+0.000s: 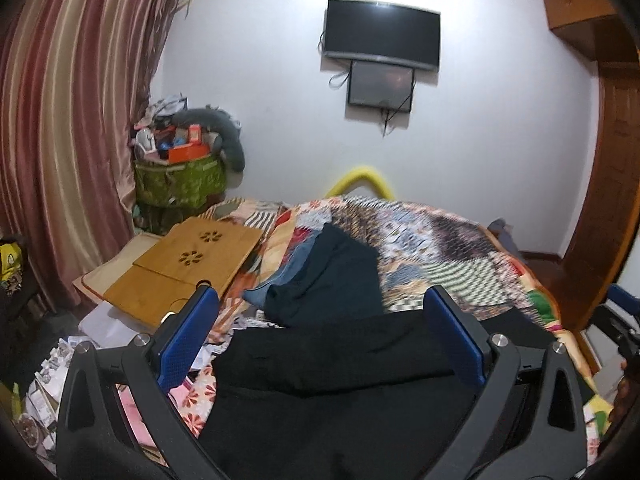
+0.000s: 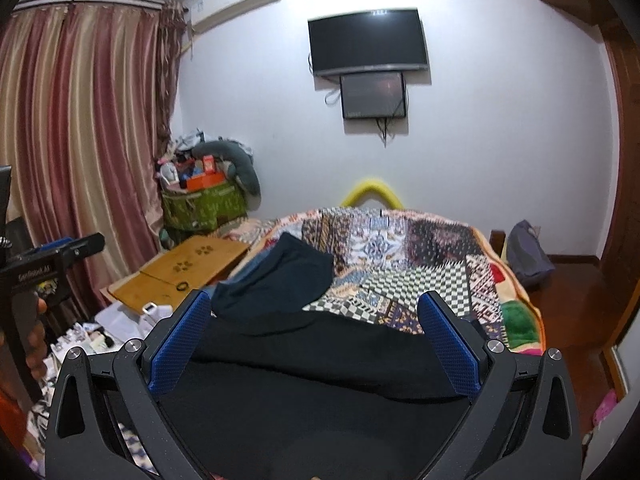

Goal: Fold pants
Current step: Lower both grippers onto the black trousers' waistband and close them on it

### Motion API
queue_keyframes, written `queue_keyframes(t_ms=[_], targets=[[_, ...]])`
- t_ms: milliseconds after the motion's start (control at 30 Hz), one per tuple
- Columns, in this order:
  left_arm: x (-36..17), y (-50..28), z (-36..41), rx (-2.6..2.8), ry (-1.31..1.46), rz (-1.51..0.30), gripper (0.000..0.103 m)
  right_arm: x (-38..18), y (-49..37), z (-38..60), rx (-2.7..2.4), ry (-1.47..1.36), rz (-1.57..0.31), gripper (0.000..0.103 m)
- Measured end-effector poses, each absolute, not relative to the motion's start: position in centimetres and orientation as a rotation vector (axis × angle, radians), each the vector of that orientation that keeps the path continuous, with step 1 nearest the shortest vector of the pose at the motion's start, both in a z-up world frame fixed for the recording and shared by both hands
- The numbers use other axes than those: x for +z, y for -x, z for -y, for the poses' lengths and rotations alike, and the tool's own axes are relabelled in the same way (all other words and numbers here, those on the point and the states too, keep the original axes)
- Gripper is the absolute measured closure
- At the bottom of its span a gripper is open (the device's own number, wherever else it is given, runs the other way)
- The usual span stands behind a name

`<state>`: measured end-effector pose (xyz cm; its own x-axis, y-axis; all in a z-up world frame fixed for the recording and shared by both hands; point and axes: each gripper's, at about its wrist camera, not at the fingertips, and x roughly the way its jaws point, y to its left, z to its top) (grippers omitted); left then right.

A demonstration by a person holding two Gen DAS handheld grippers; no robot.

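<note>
Two tongs, left and right, spread wide, grasping nothing, over black pants on quilted bed. Crowded behind by teal garment, wooden lap tray. White wall, television.

Quilted bed; black pants, maybe folded

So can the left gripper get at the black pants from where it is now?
Probably yes. The left gripper is open, with the black pants lying on the patchwork quilt directly below and between its fingers. Nothing sits between them.
</note>
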<state>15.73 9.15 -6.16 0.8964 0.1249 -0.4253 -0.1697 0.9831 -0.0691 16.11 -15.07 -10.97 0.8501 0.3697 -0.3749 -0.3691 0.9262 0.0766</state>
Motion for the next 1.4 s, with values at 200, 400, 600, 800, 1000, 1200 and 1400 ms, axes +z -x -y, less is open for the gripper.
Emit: queue_keyframes(t_ms=[200, 400, 600, 800, 1000, 1200, 1400], targets=[[-10.4, -22.3, -13.4, 0.183, 0.104, -0.516, 0.0, -14.2, -22.2, 14.6, 0.417, 0.063, -0.517, 0.0], [-15.5, -29.2, -18.1, 0.217, 0.115, -0.678, 0.0, -17.1, -27.8, 14.1, 0.446, 0.128, -0.647, 0.001], [-21.4, -35.0, -21.2, 0.24, 0.122, -0.888, 0.0, -19.8, -33.3, 13.3, 0.522, 0.135, -0.768, 0.001], [-27.6, -38.7, -23.5, 0.297, 0.113, -1.089, 0.001, -22.1, -37.6, 11.7, 0.601, 0.165, -0.892, 0.002], [-31.7, -40.1, -24.9, 0.265, 0.187, -1.211, 0.016, -24.2, -40.8, 9.5, 0.667, 0.196, -0.98, 0.005], [-34.4, -40.7, -26.4, 0.192, 0.384, -1.277, 0.032, -27.0, -42.6, 7.6, 0.69, 0.253, -1.076, 0.028], [-34.1, -40.4, -26.0, 0.172, 0.406, -1.249, 0.073, -27.3, -42.0, 7.8, 0.712, 0.256, -1.072, 0.041]])
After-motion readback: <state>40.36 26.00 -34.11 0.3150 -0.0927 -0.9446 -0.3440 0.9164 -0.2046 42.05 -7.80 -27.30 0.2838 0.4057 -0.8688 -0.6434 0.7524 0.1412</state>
